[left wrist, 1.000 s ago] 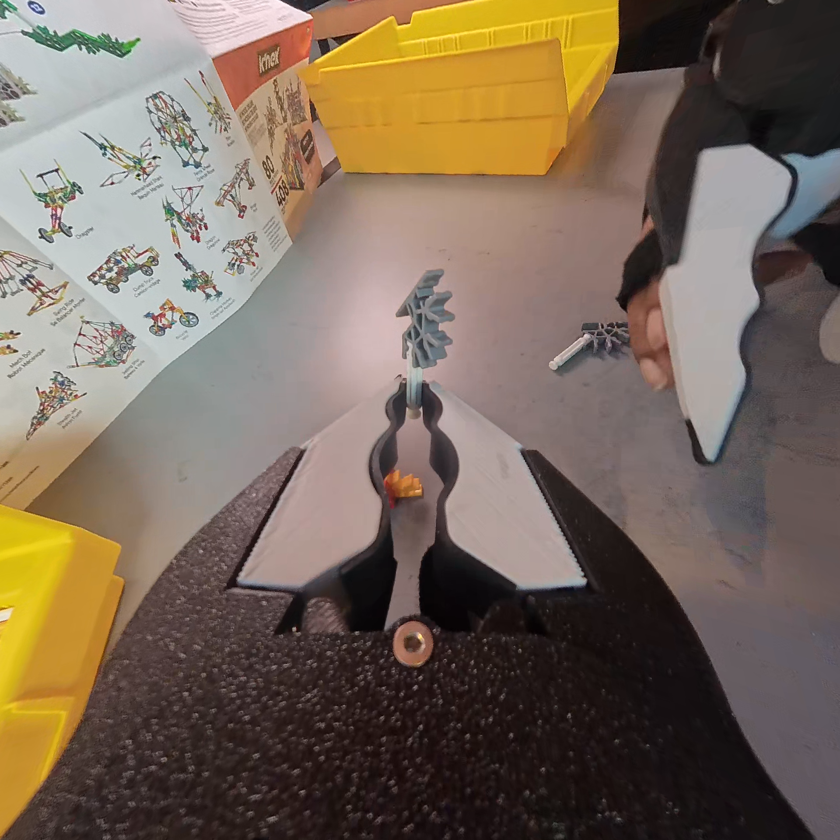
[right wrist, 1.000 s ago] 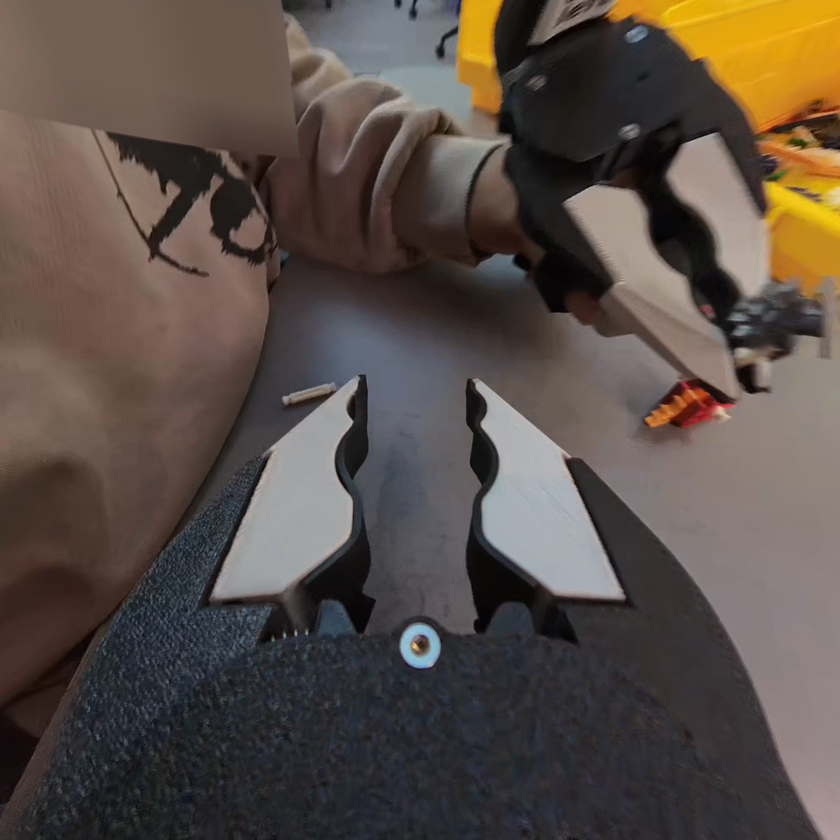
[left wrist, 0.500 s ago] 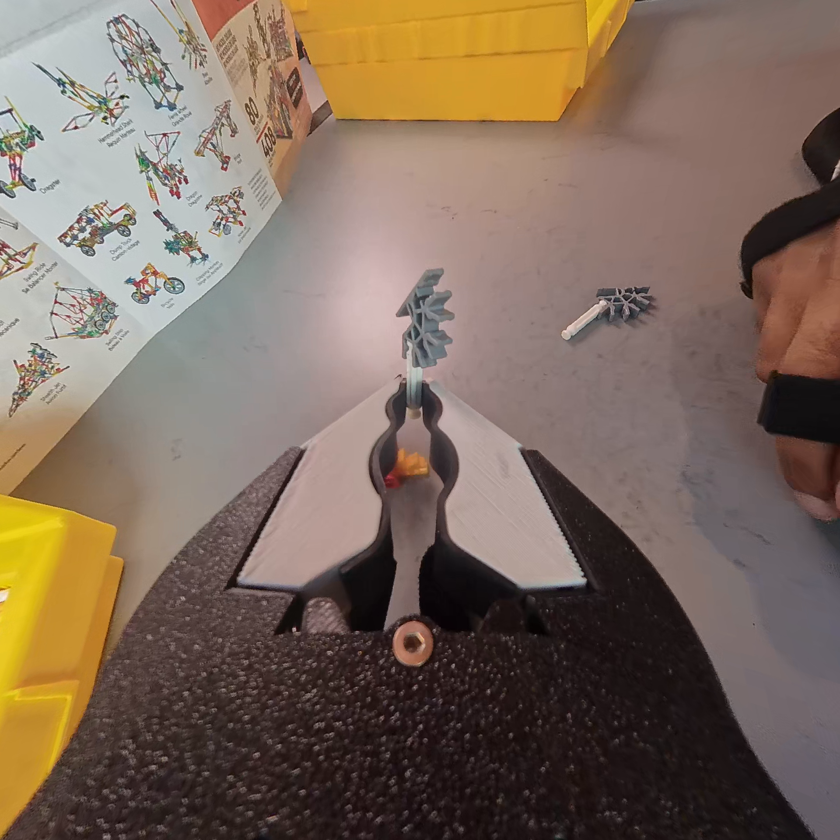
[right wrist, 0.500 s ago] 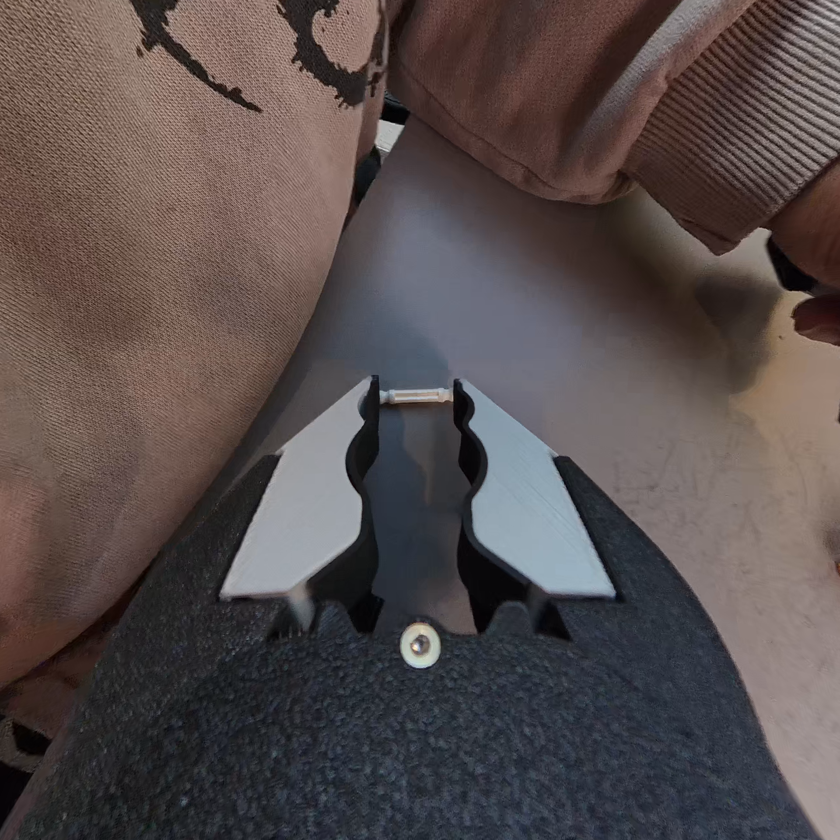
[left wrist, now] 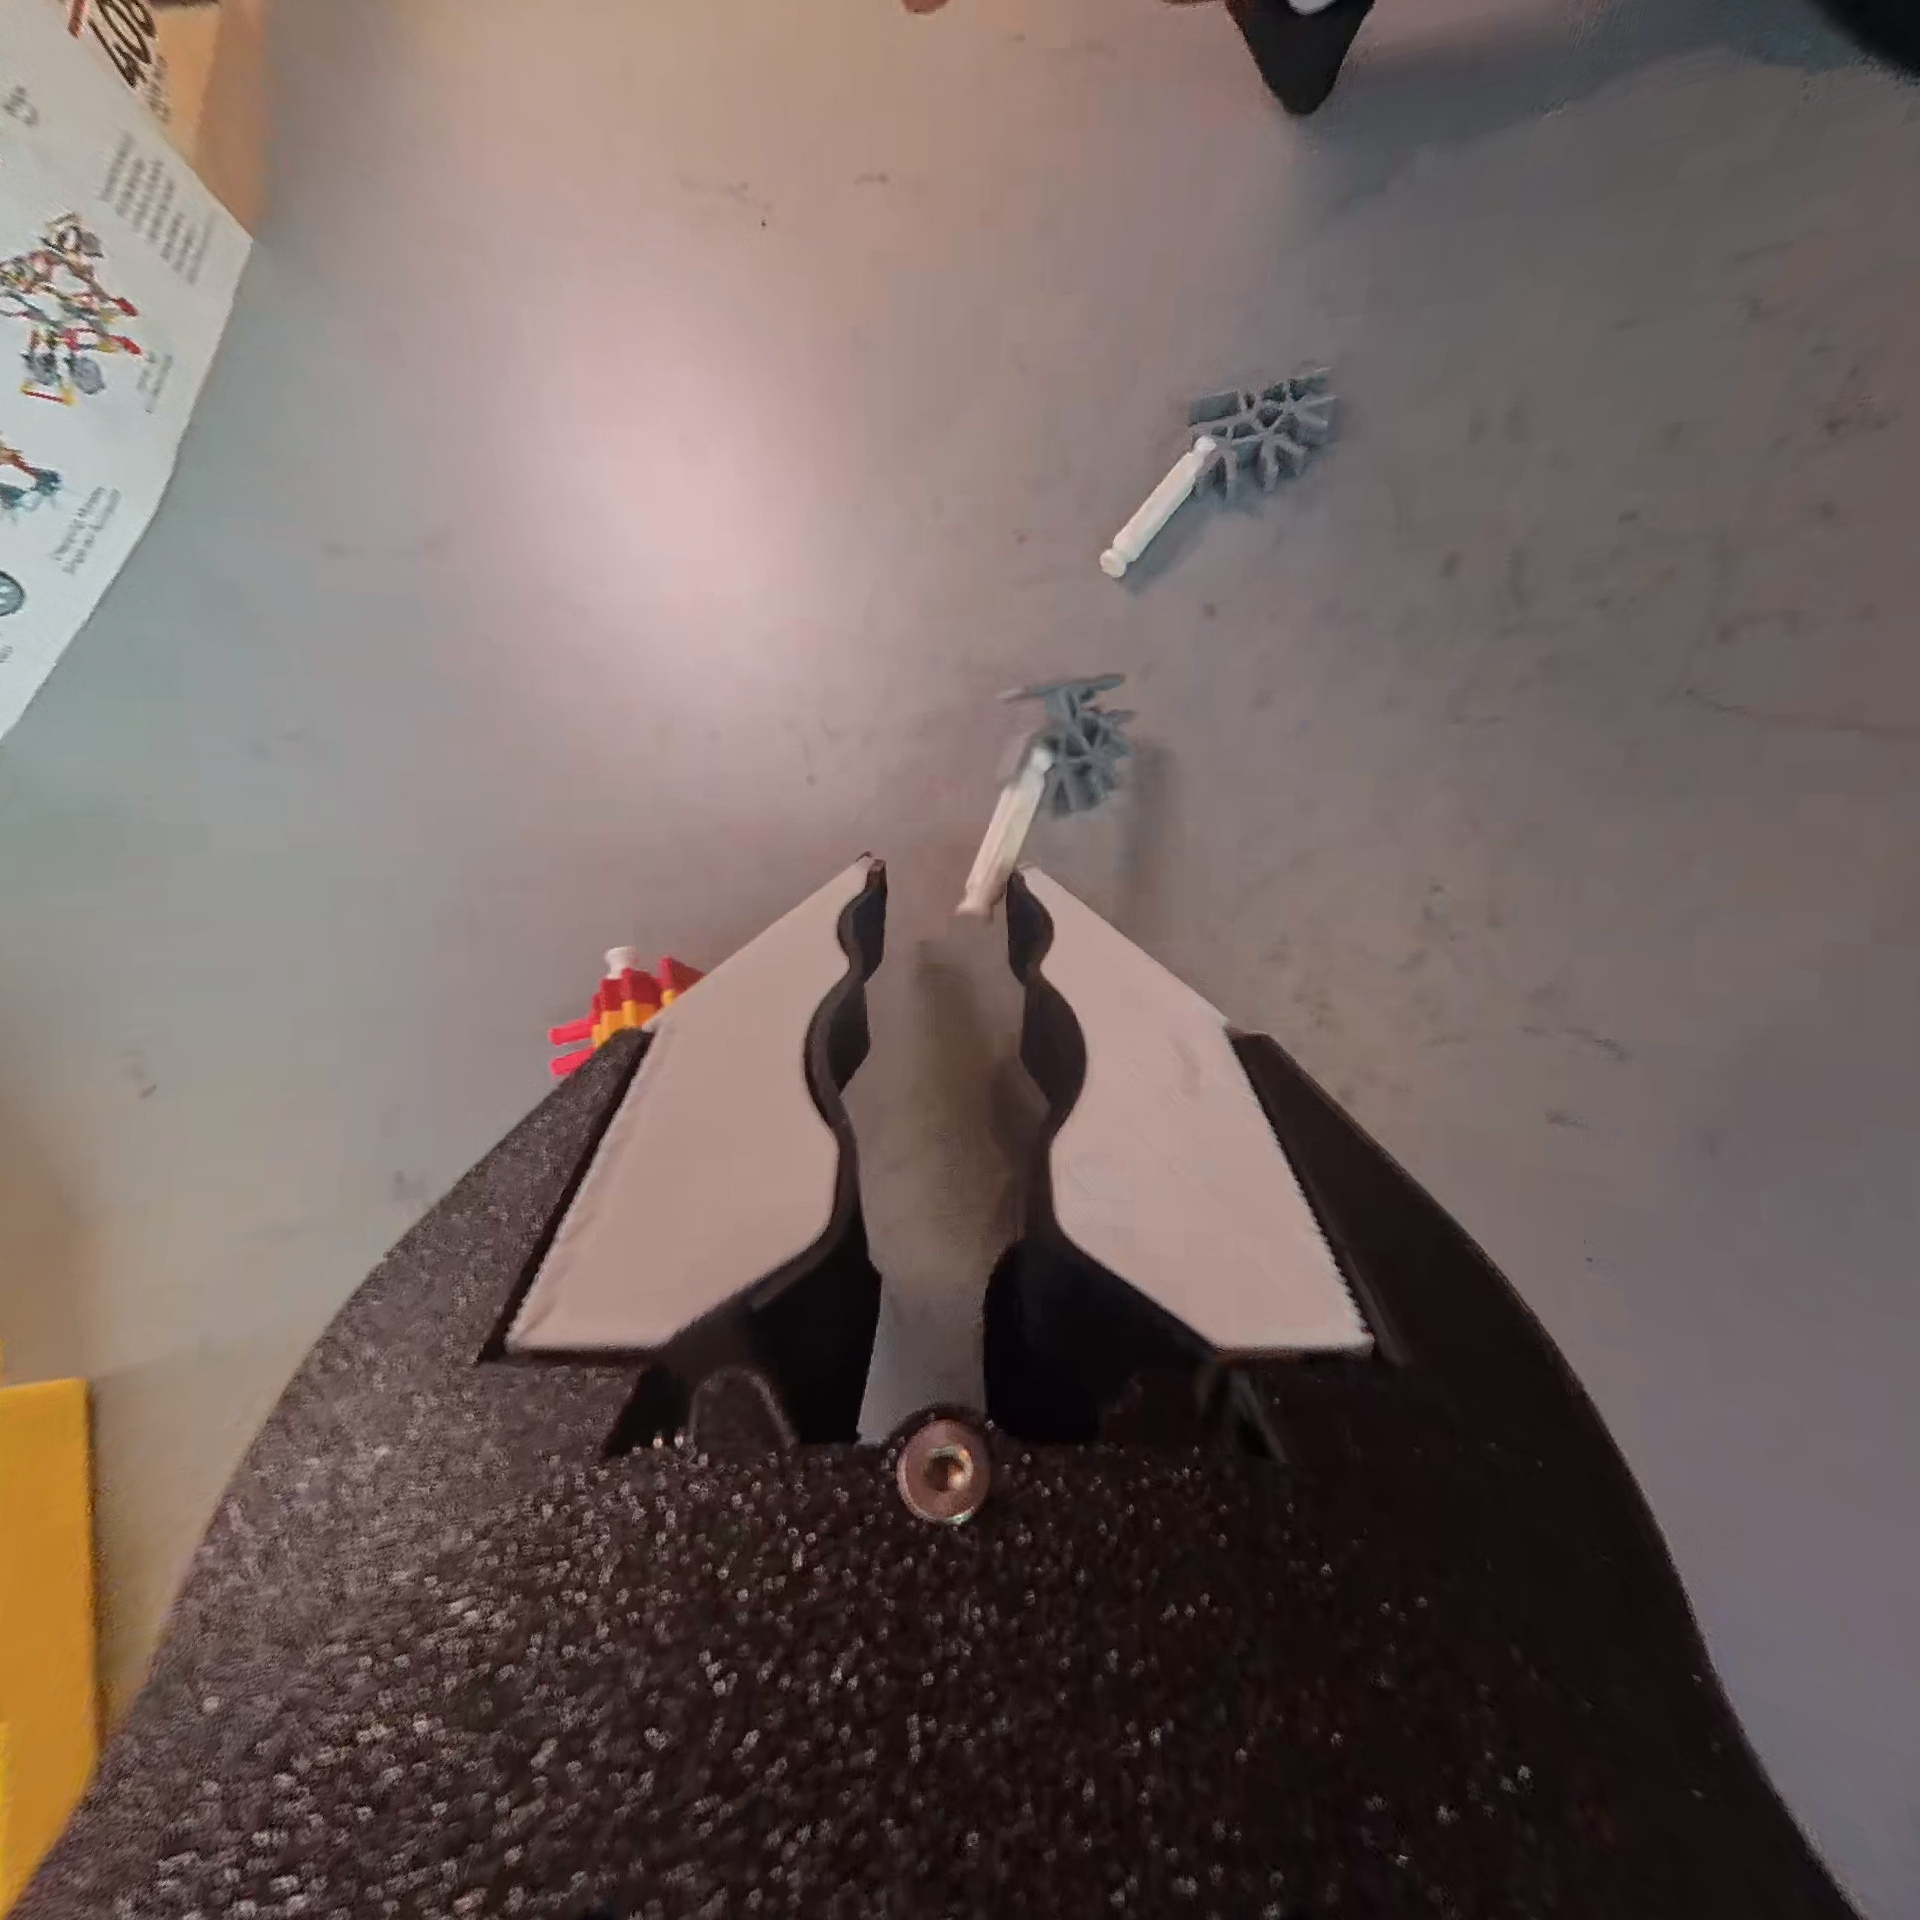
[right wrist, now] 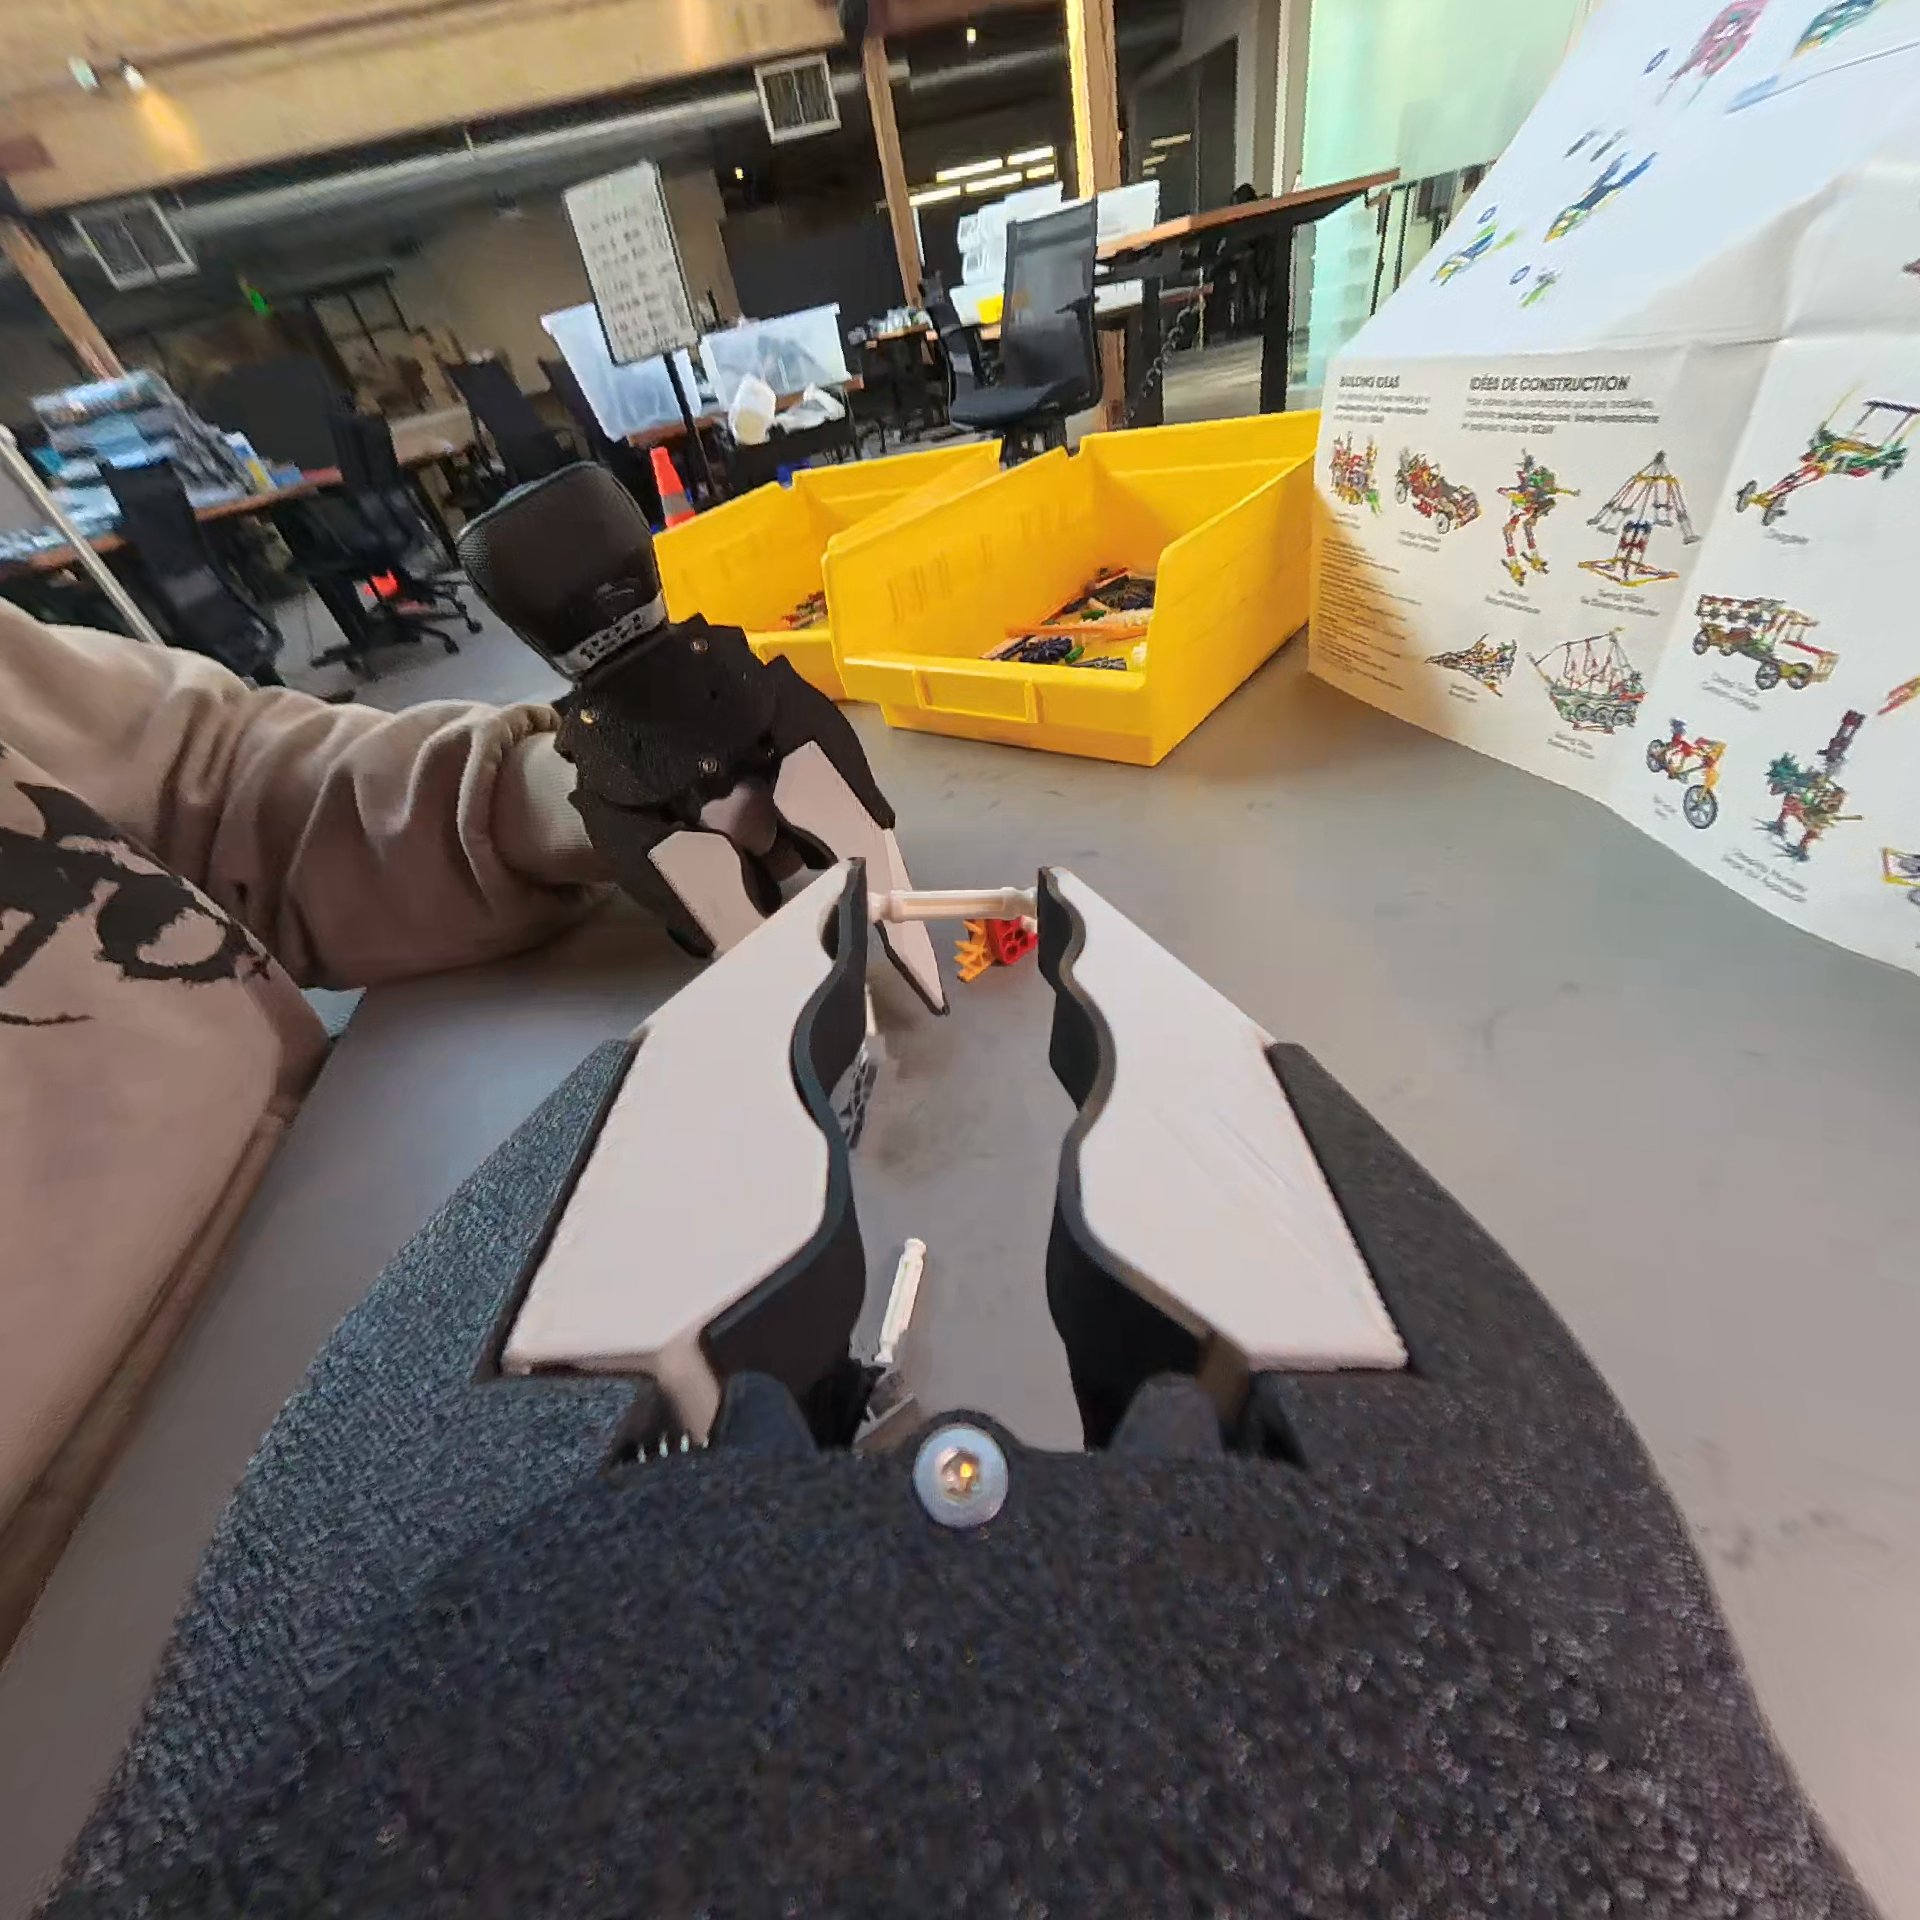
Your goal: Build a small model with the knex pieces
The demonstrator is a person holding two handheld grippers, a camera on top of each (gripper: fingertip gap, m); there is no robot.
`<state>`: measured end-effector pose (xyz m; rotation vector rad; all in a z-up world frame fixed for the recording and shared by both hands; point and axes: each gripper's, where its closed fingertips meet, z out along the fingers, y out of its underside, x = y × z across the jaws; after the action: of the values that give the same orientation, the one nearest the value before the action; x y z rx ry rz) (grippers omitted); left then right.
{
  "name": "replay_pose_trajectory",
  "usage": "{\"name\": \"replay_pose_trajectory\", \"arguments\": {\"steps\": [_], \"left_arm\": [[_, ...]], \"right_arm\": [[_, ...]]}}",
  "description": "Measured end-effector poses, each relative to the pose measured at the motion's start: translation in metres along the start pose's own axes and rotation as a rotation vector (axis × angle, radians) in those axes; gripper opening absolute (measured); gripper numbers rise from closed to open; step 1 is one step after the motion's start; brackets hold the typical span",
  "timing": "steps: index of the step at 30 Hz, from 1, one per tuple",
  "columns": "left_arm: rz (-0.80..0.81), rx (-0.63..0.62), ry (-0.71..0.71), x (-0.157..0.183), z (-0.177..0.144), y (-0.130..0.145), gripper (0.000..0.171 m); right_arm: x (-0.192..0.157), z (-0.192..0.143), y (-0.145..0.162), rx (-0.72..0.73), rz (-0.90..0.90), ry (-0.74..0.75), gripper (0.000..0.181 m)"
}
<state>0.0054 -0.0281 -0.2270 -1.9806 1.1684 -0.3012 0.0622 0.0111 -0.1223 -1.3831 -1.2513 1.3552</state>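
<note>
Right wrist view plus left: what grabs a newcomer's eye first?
In the right wrist view, the right gripper pinches a white rod crosswise between its tips, above the grey table. Behind it stand two yellow bins, with a folded instruction sheet to the right. In the left wrist view, the left gripper is open over a grey connector on a white rod.

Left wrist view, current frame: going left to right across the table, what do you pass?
Yellow bin → instruction sheet → red and orange connector piece → nearer grey connector with white rod → farther grey connector with white rod.
</note>
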Motion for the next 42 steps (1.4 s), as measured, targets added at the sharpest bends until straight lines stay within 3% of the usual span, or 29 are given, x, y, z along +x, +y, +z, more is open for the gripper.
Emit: {"name": "replay_pose_trajectory", "arguments": {"steps": [7, 12, 15, 21, 25, 31, 37, 42], "left_arm": [[-0.35, 0.322, 0.257, 0.003, -0.03, -0.045, 0.028], [-0.679, 0.597, 0.584, 0.013, -0.054, -0.085, 0.028], [-0.797, 0.647, 0.709, 0.017, -0.057, -0.094, 0.025], [-0.806, 0.646, 0.781, 0.029, -0.057, -0.102, 0.007], [-0.722, 0.583, 0.614, 0.019, -0.048, -0.09, 0.006], [-0.508, 0.464, 0.133, -0.035, -0.048, -0.054, 0.006], [-0.39, 0.349, -0.333, -0.111, -0.089, -0.018, 0.006], [-0.361, 0.29, -0.532, -0.146, -0.121, 0.008, 0.006]], "right_arm": [[-0.016, 0.007, 0.003, -0.002, -0.072, -0.051, 0.03], [-0.045, 0.024, 0.011, -0.056, -0.345, -0.033, 0.03], [-0.059, 0.031, 0.008, -0.057, -0.502, 0.016, 0.03], [-0.071, 0.034, 0.011, -0.107, -0.719, 0.069, 0.03], [-0.057, 0.034, 0.011, -0.108, -0.693, 0.126, 0.021], [-0.01, 0.029, 0.04, -0.258, -0.473, 0.188, 0.049], [0.01, 0.014, 0.063, -0.448, -0.329, 0.174, 0.057], [0.01, 0.001, 0.073, -0.492, -0.219, 0.109, 0.057]]}}
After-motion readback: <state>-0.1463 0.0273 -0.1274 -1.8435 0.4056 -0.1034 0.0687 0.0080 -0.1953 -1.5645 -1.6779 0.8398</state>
